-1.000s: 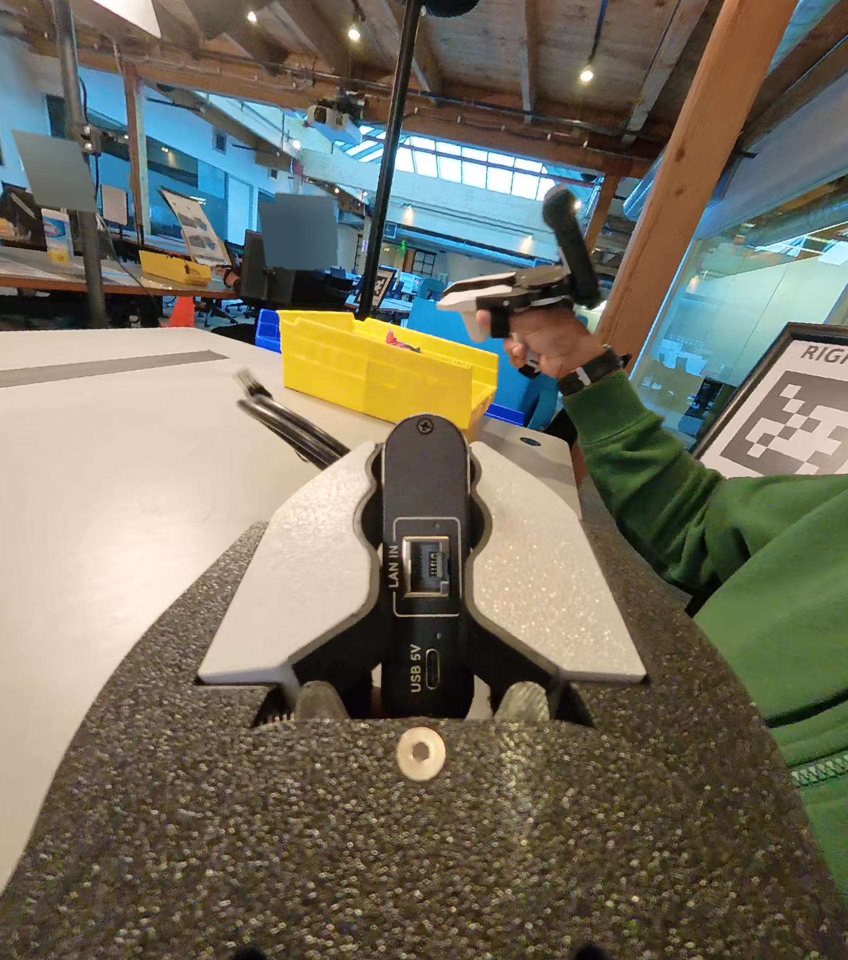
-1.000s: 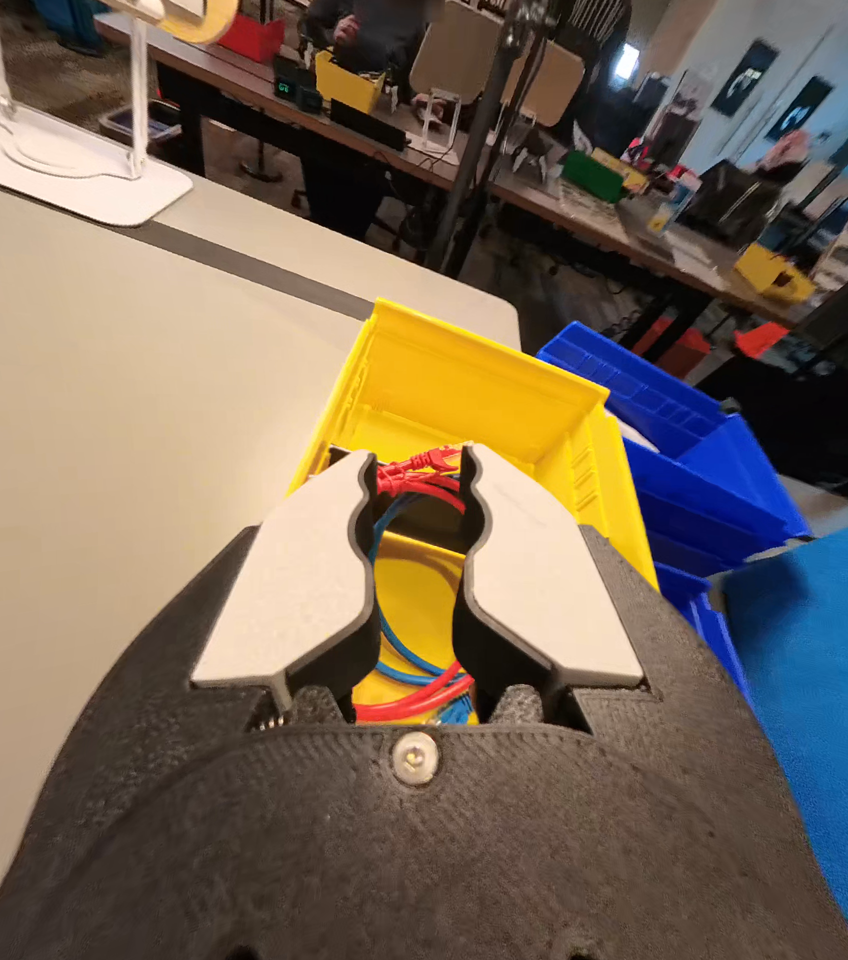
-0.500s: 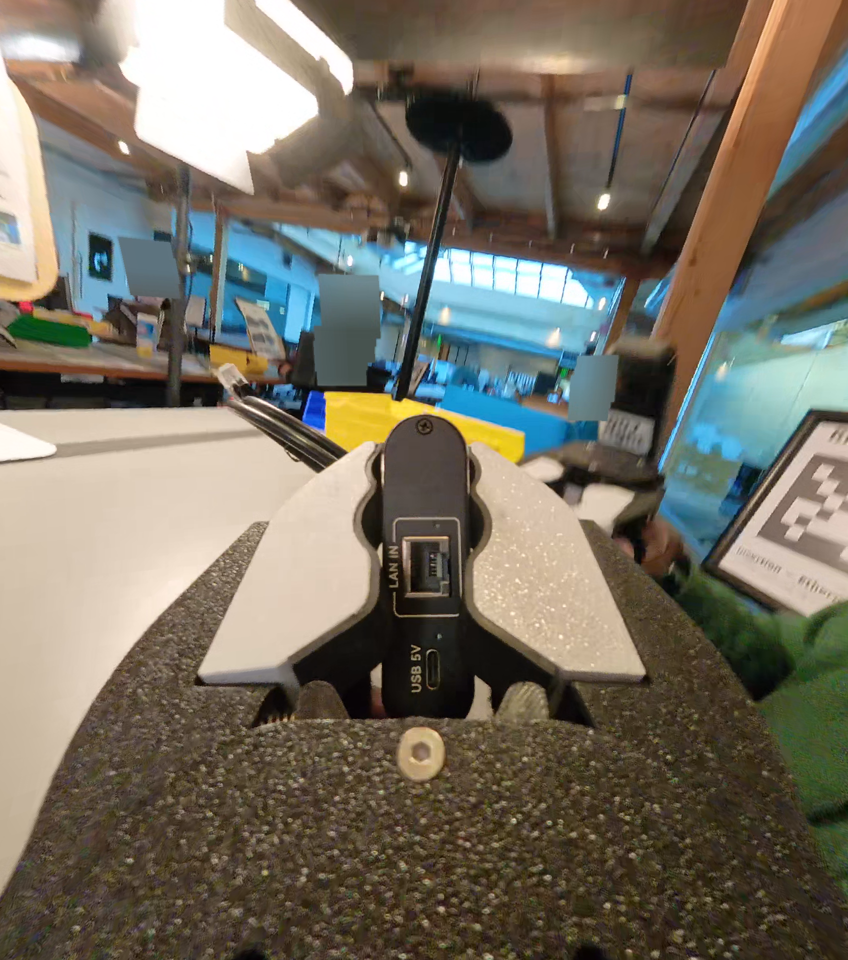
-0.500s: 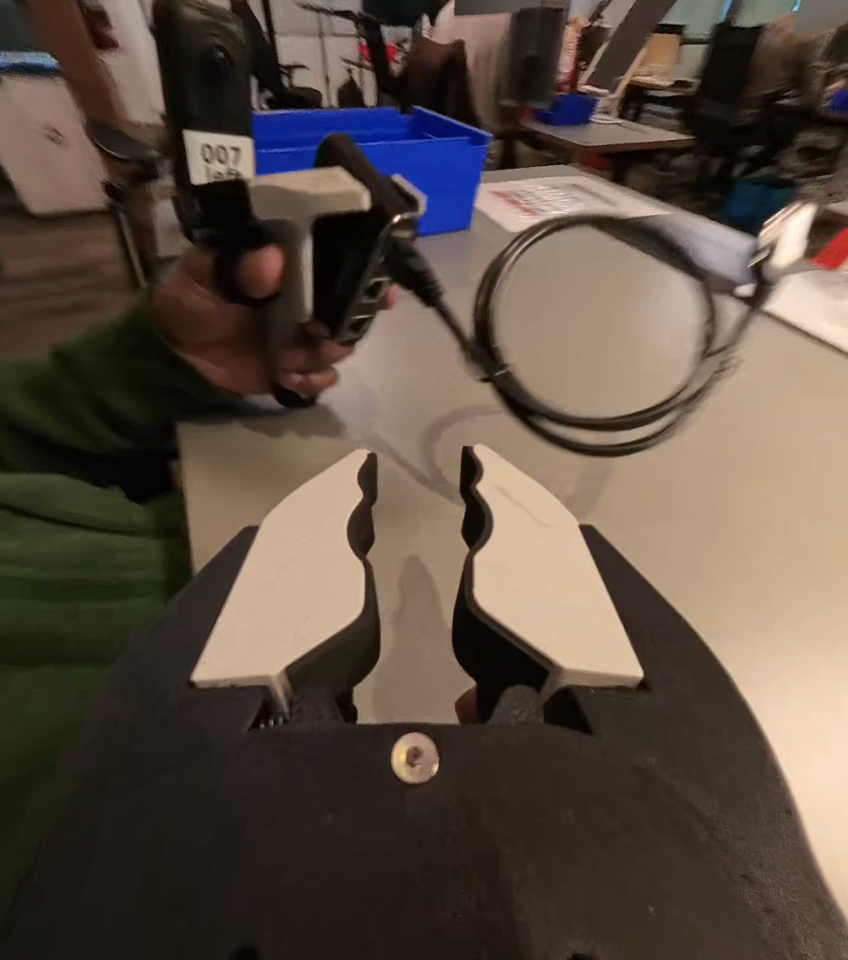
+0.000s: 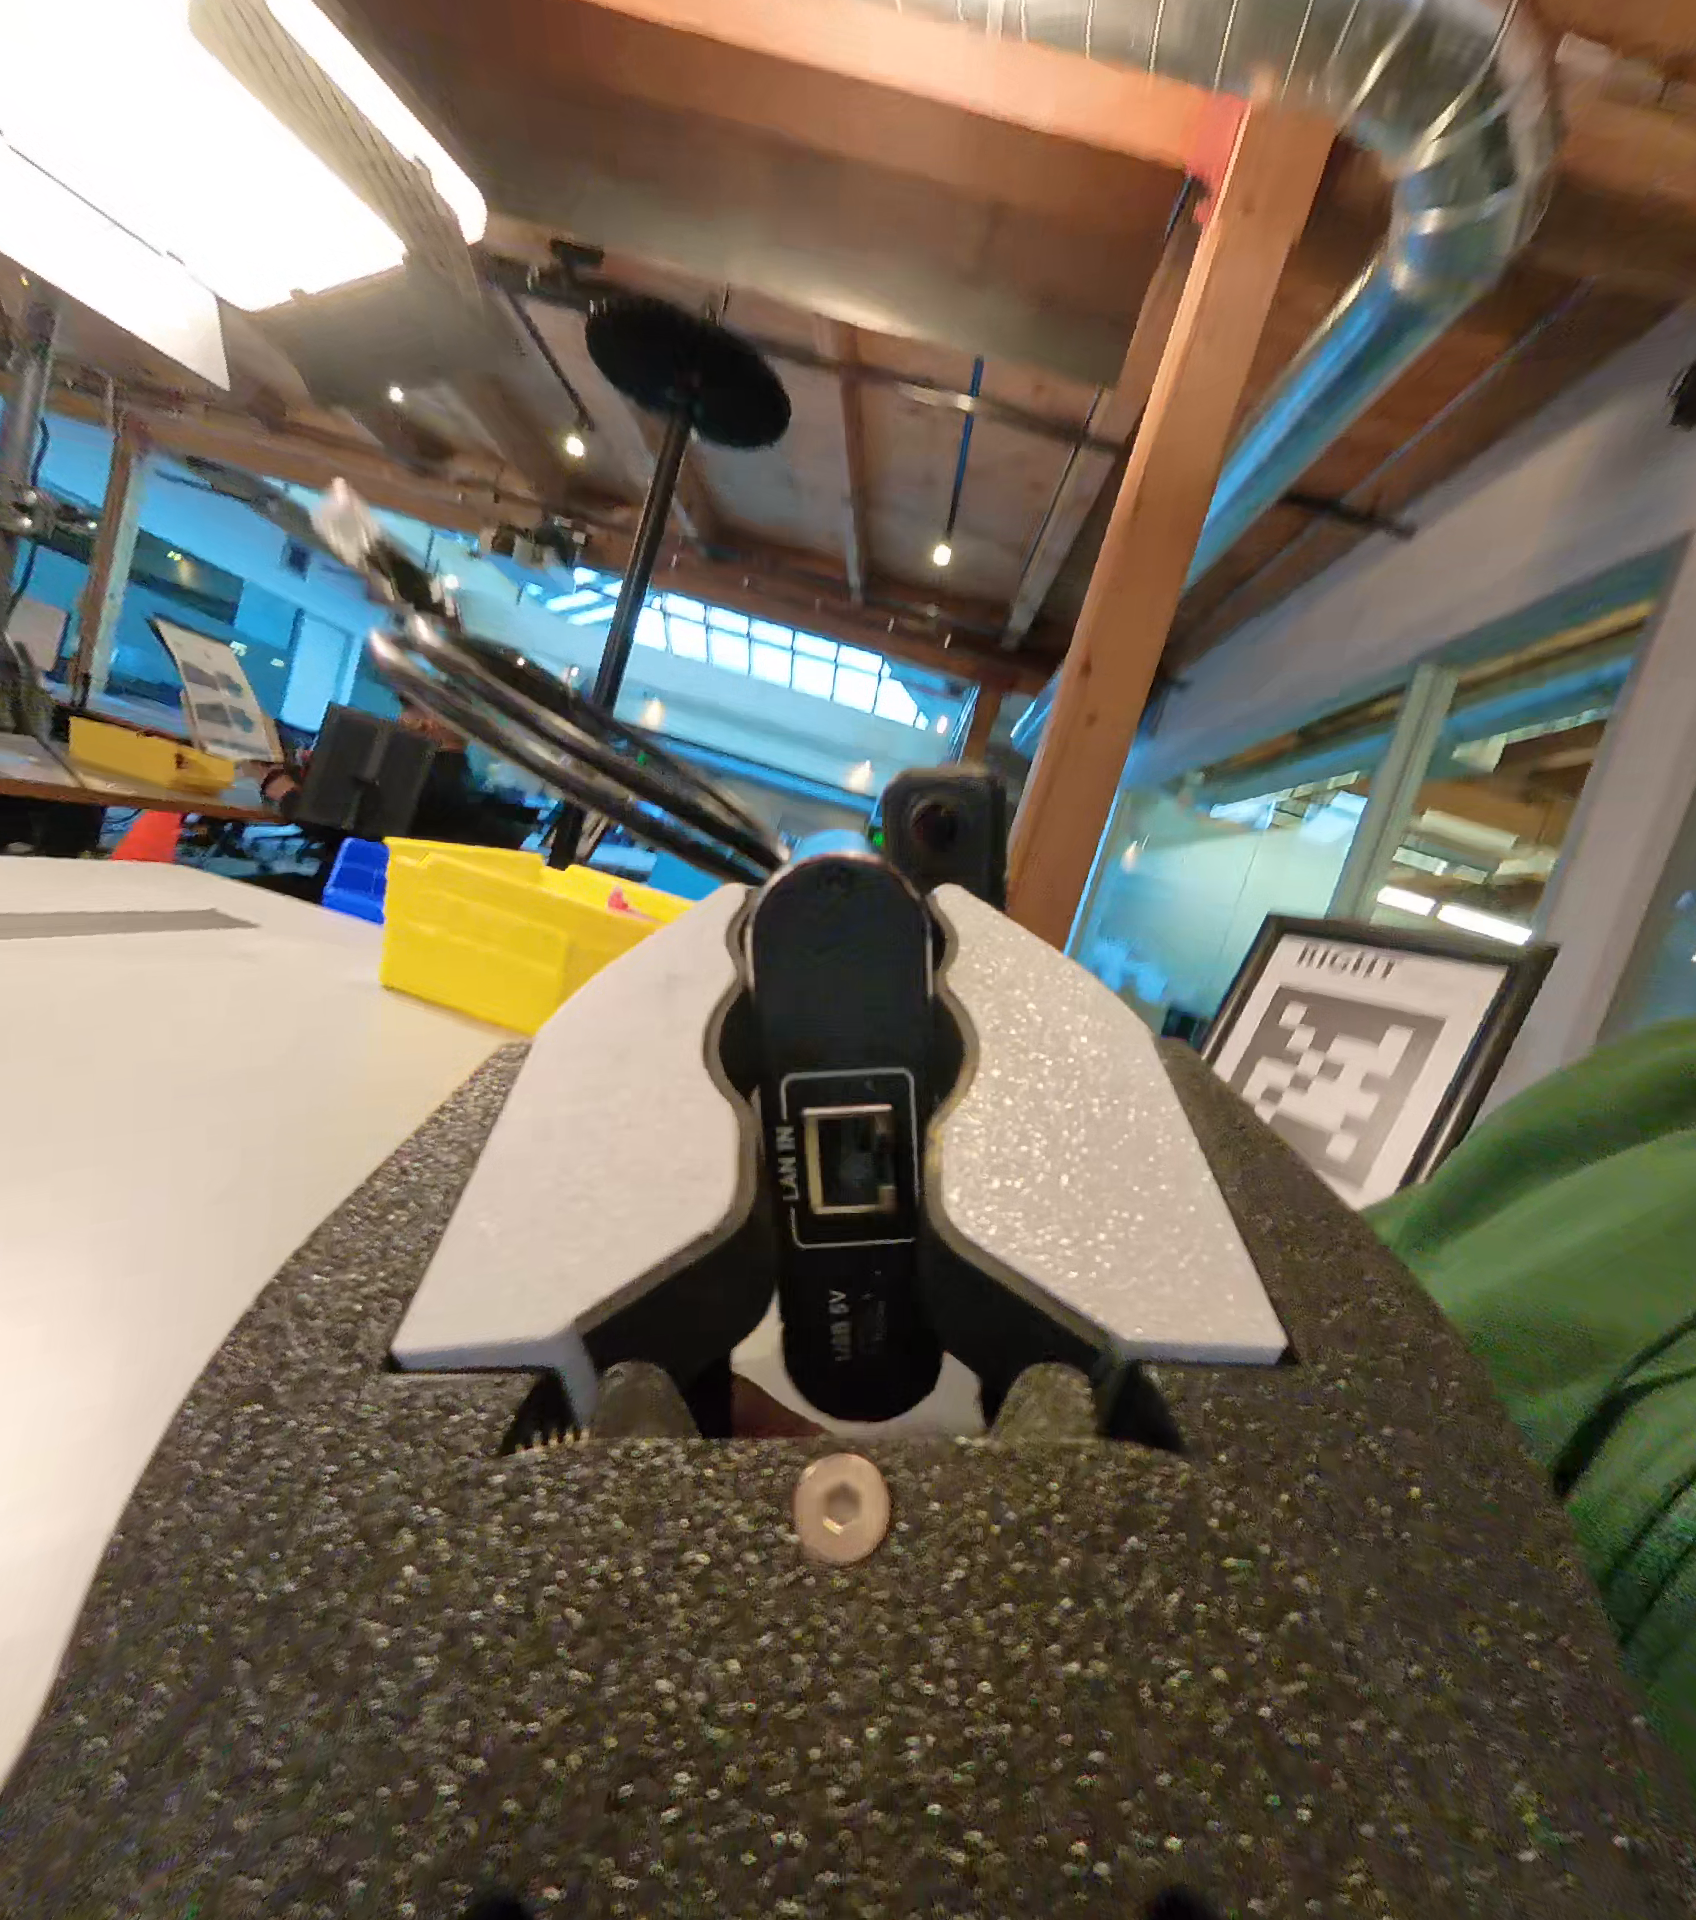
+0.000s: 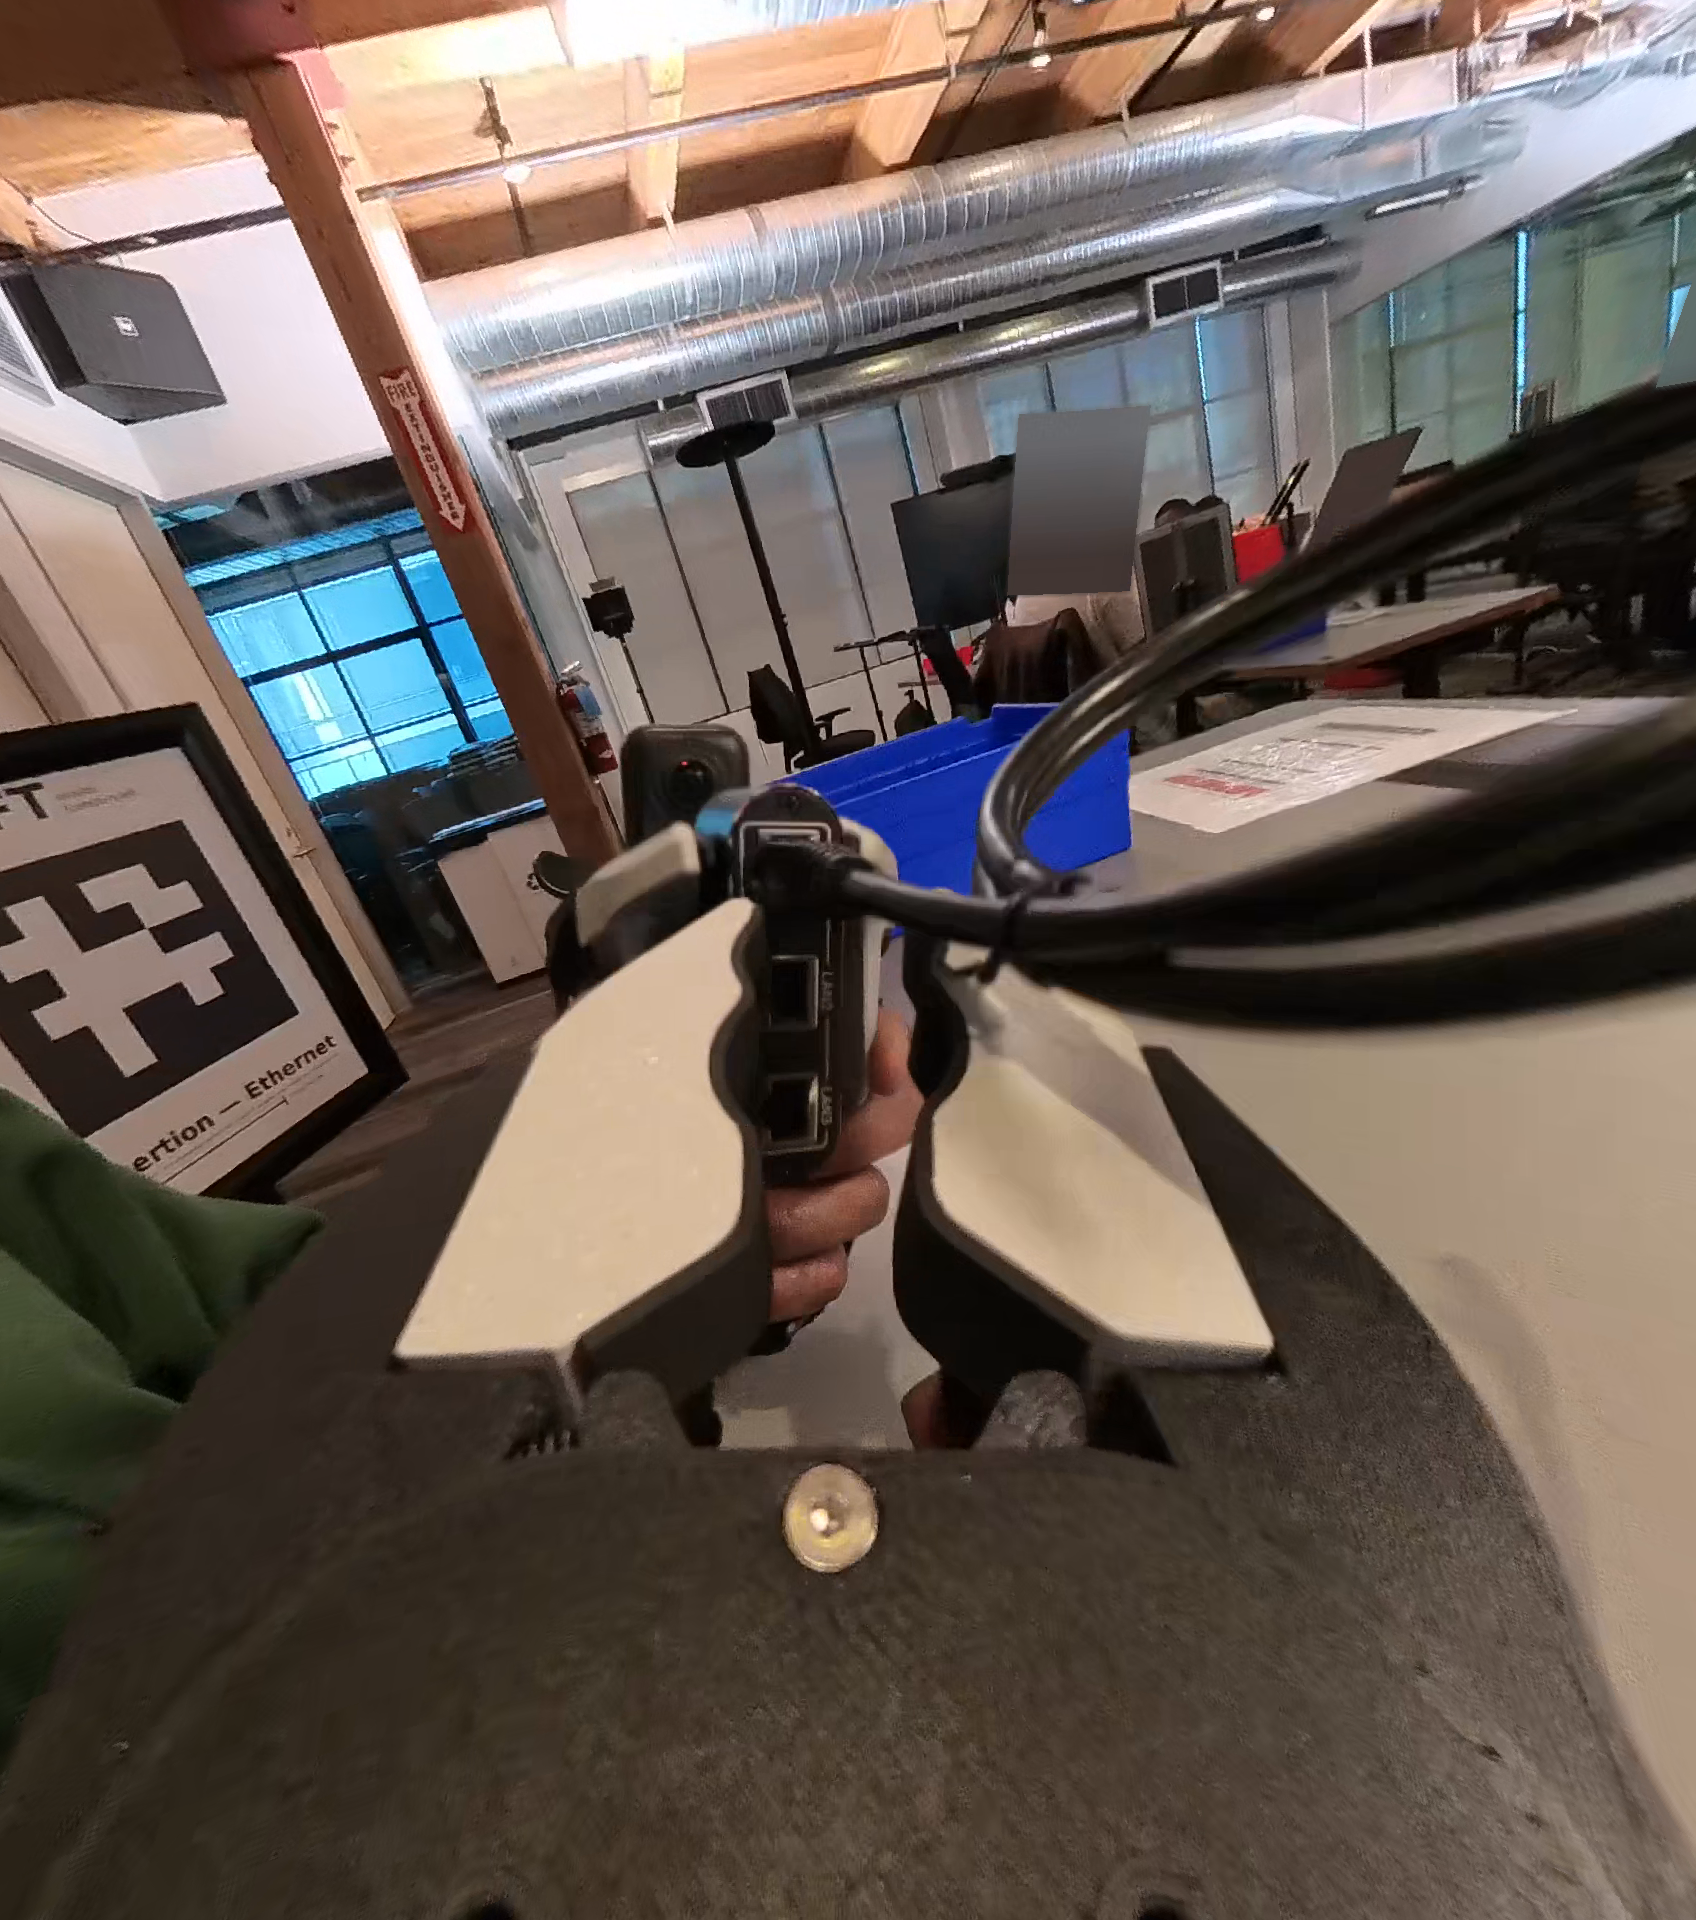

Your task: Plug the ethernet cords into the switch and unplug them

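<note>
Your left gripper (image 5: 839, 1049): jaws clamped on the black switch (image 5: 842, 1101), held upright above the counter (image 5: 127, 1122) | black cord (image 6: 1343, 883): plugged into the switch's top port, loops off right | your right gripper (image 6: 828, 1029): jaws open, empty, facing the switch's free ports

Black switch (image 5: 839, 1049) between pale grey fingers (image 5: 615, 1122); black coiled cord (image 6: 1343, 914); yellow bin (image 5: 491, 935); blue bin (image 6: 948, 800); green sleeve (image 5: 1654, 1299); black-and-white patterned framed sign (image 6: 111, 956).
</note>
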Tool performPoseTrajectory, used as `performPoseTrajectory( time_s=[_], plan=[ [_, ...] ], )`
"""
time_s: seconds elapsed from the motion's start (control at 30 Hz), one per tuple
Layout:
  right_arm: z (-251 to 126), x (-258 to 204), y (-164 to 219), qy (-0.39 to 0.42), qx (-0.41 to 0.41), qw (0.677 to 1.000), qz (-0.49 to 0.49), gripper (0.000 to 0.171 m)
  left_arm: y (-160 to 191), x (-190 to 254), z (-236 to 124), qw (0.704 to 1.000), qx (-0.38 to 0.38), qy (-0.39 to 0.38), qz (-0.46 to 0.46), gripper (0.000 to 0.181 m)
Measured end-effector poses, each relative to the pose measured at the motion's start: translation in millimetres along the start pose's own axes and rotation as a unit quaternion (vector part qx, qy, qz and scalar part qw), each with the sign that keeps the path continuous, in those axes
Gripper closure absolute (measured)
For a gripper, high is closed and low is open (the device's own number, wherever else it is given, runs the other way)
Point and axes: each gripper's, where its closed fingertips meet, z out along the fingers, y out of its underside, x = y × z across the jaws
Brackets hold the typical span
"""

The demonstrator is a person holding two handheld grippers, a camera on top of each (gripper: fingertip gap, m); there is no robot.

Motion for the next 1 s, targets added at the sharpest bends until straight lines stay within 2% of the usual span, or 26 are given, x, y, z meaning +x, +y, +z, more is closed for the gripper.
performPoseTrajectory(
  time_s=[0.13, 0.27, 0.4, 0.5, 0.73, 0.8, 1.0],
  plan=[
    [-7.4, -1.3, -6.1, -0.007, 0.01, 1.0, -0.008, 0.155, 14.8, 2.7, 5.6, 0.998, -0.052, -0.005, 0.036, 0.149],
    [-10.5, -2.9, -5.5, -0.026, 0.003, 1.0, 0.006, 0.161, 31.3, 0.6, 9.2, 0.995, -0.095, -0.005, 0.01, 0.146],
    [-10.5, -1.6, -2.1, -0.009, -0.021, 0.999, -0.039, 0.157, 35.0, -0.9, 6.9, 0.994, -0.108, -0.003, -0.006, 0.152],
    [-11.3, 1.1, 1.1, 0.01, -0.035, 0.997, -0.069, 0.149, 22.9, -5.2, 2.3, 0.997, -0.072, -0.016, -0.005, 0.153],
    [-3.7, -12.9, 30.6, -0.029, -0.1, 0.993, -0.053, 0.134, -2.8, -5.1, -5.3, 1.0, 0.003, -0.013, -0.007, 0.153],
    [1.4, -12.7, 41.4, -0.015, -0.118, 0.99, -0.073, 0.141, -4.3, -0.5, -4.7, 1.0, 0.006, -0.001, -0.002, 0.153],
    [-6.9, -13.6, 41.4, -0.027, -0.126, 0.987, -0.093, 0.143, 7.0, 3.1, -1.7, 0.999, -0.036, 0.008, 0.007, 0.153]
  ],
)
